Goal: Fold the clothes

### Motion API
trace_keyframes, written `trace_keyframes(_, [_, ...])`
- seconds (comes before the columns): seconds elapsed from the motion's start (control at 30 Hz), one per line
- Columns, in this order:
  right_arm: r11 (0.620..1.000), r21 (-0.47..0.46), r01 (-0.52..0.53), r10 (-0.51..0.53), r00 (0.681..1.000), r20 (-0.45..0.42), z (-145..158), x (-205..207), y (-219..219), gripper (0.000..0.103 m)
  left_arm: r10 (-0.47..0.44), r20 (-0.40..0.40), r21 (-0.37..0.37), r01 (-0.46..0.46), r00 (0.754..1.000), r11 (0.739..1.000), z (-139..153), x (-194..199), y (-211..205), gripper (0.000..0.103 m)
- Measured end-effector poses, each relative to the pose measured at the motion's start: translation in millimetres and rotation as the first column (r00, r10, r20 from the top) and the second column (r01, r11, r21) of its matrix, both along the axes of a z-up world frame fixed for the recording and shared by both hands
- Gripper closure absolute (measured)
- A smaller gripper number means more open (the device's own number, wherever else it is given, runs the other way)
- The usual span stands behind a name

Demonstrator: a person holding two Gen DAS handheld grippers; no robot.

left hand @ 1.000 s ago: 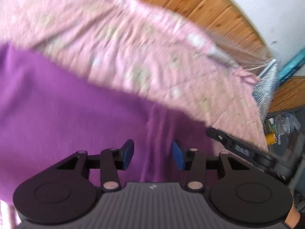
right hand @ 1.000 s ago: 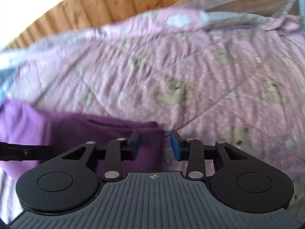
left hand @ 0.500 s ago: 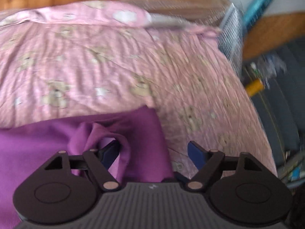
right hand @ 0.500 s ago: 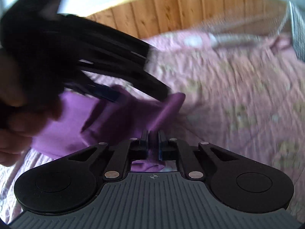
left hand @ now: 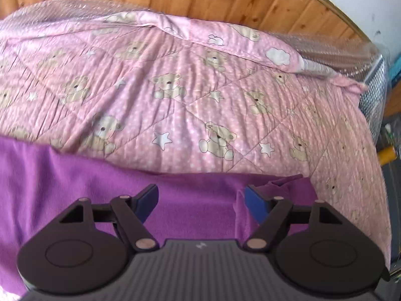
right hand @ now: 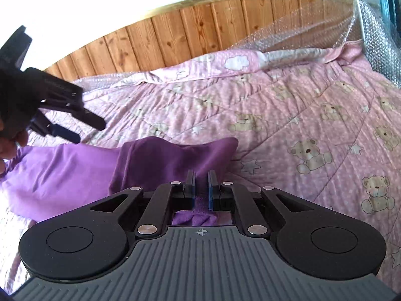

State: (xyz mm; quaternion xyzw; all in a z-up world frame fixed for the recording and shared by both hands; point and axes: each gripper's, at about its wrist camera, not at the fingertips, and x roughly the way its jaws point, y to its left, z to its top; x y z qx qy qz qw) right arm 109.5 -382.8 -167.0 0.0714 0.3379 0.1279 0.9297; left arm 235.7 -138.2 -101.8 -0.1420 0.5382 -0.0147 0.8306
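Note:
A purple garment (left hand: 75, 175) lies on a pink bear-print quilt (left hand: 200, 87), with a bunched fold near its right end. My left gripper (left hand: 201, 195) hovers over the cloth, jaws wide and closing slightly, nothing pinched between the blue pads. In the right wrist view, my right gripper (right hand: 201, 175) is shut on a raised fold of the purple garment (right hand: 163, 158), fabric showing behind the pads. The left gripper (right hand: 89, 131) hangs at the far left above the garment's lighter part, held by a person's hand (right hand: 10, 140).
The quilt (right hand: 300, 115) spreads wide to the right and back. A wooden headboard (right hand: 175, 32) runs along the far edge, with bubble wrap (right hand: 300, 25) beside it. Past the quilt's right edge a yellow object (left hand: 387, 153) lies among clutter.
My right gripper closed on the garment's fold and then held still. The left gripper opened wide, let go of the cloth, lifted and drew away to the left.

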Motion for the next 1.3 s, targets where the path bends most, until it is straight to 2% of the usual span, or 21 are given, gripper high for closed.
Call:
trace_keyframes(0.1, [0.999, 0.001, -0.034, 0.034, 0.999, 0.028, 6, -2, 6, 0.097, -0.099, 0.023, -0.162, 0.101, 0.995, 0.982, 9, 1, -26, 0.025])
trace_keyframes(0.2, [0.996, -0.021, -0.091, 0.092, 0.993, 0.076, 16, -6, 20, 0.097, -0.260, -0.002, -0.275, 0.249, 0.966, 0.929, 3, 22, -72, 0.017])
trace_keyframes(0.23, [0.994, -0.029, -0.110, 0.112, 0.990, 0.088, 18, -8, 26, 0.097, -0.313, -0.026, -0.290, 0.293, 0.949, 0.911, -6, 29, -86, 0.017])
trace_keyframes(0.27, [0.991, -0.038, -0.129, 0.132, 0.986, 0.100, 21, -11, 32, 0.097, -0.349, -0.047, -0.261, 0.325, 0.936, 0.909, -15, 34, -97, 0.017])
trace_keyframes(0.33, [0.985, -0.056, -0.166, 0.172, 0.977, 0.123, 26, -17, 44, 0.097, -0.399, -0.082, -0.198, 0.378, 0.913, 0.905, -30, 42, -111, 0.027])
trace_keyframes(0.37, [0.983, -0.062, -0.176, 0.182, 0.975, 0.127, 25, -18, 49, 0.097, -0.430, -0.096, -0.199, 0.406, 0.898, 0.892, -36, 45, -112, 0.057])
trace_keyframes(0.4, [0.981, -0.062, -0.186, 0.193, 0.973, 0.125, 24, -19, 54, 0.097, -0.441, -0.109, -0.184, 0.418, 0.891, 0.890, -39, 46, -110, 0.095])
trace_keyframes(0.47, [0.979, -0.056, -0.196, 0.201, 0.971, 0.131, 21, -23, 60, 0.095, -0.434, -0.083, -0.204, 0.411, 0.897, 0.888, -32, 40, -86, 0.093])
trace_keyframes(0.57, [0.985, -0.013, -0.170, 0.170, 0.971, 0.168, 26, -34, 61, 0.046, -0.390, -0.011, -0.259, 0.374, 0.921, 0.891, -11, 20, -35, 0.093])
trace_keyframes(0.63, [0.983, 0.033, -0.180, 0.172, 0.970, 0.174, 31, -38, 63, 0.045, -0.338, 0.019, -0.291, 0.329, 0.941, 0.898, 2, -2, 13, 0.093])
trace_keyframes(0.7, [0.975, 0.063, -0.215, 0.203, 0.966, 0.159, 33, -36, 73, 0.045, -0.274, 0.019, -0.301, 0.267, 0.962, 0.916, -3, -22, 61, 0.092])
trace_keyframes(0.77, [0.968, 0.042, -0.248, 0.243, 0.964, 0.106, 26, -28, 94, 0.048, -0.215, -0.011, -0.337, 0.198, 0.977, 0.920, -25, -35, 102, 0.092])
trace_keyframes(0.8, [0.966, 0.057, -0.251, 0.247, 0.966, 0.073, 19, -22, 103, 0.056, -0.192, -0.029, -0.361, 0.169, 0.981, 0.917, -37, -39, 120, 0.092])
trace_keyframes(0.83, [0.965, 0.075, -0.253, 0.251, 0.967, 0.039, 12, -16, 111, 0.057, -0.176, -0.026, -0.374, 0.154, 0.984, 0.914, -46, -44, 131, 0.092])
trace_keyframes(0.9, [0.967, 0.117, -0.226, 0.231, 0.972, -0.035, 0, -6, 122, 0.058, -0.153, -0.025, -0.406, 0.130, 0.988, 0.905, -59, -44, 145, 0.091])
trace_keyframes(0.97, [0.975, 0.113, -0.191, 0.199, 0.978, -0.063, -4, -3, 129, 0.058, -0.130, -0.012, -0.413, 0.114, 0.991, 0.903, -64, -45, 151, 0.089])
trace_keyframes(1.03, [0.982, 0.098, -0.164, 0.172, 0.982, -0.080, -8, -5, 134, 0.057, -0.115, -0.008, -0.411, 0.102, 0.993, 0.906, -70, -46, 157, 0.084])
trace_keyframes(1.07, [0.984, 0.093, -0.155, 0.163, 0.983, -0.089, -10, -9, 138, 0.057, -0.110, -0.009, -0.406, 0.097, 0.994, 0.909, -72, -47, 159, 0.078])
trace_keyframes(1.13, [0.986, 0.057, -0.154, 0.158, 0.983, -0.094, -15, -12, 145, 0.058, -0.109, -0.024, -0.414, 0.089, 0.994, 0.906, -81, -49, 165, 0.071])
trace_keyframes(1.2, [0.986, -0.035, -0.164, 0.160, 0.982, -0.105, -24, -16, 157, 0.064, -0.088, -0.046, -0.423, 0.060, 0.995, 0.904, -92, -54, 171, 0.063])
trace_keyframes(1.3, [0.977, -0.106, -0.184, 0.170, 0.977, -0.132, -39, -14, 165, 0.064, -0.054, -0.039, -0.474, 0.029, 0.998, 0.880, -100, -63, 180, 0.062])
